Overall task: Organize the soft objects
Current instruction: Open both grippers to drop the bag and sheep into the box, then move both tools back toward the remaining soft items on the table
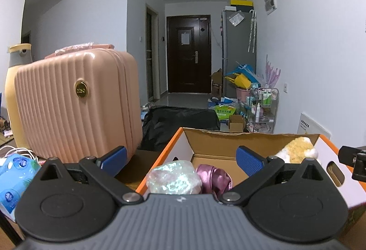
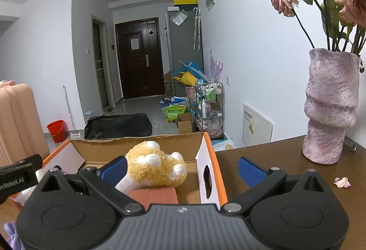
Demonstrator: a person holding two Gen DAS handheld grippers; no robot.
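A cardboard box with an orange rim stands open on the dark wooden table. Inside it lie a shiny iridescent white bundle, a pink satin piece and a yellow-and-white plush paw. My left gripper is open above the box's near left corner, nothing between its pads. In the right wrist view the plush paw rests on a salmon block in the box. My right gripper stands wide open, its left pad beside the paw without gripping it.
A ribbed pink suitcase stands left of the box, with a blue tissue pack in front of it. A pink vase with dried roses stands on the table right of the box, a fallen petal near it. A black bag lies on the floor beyond.
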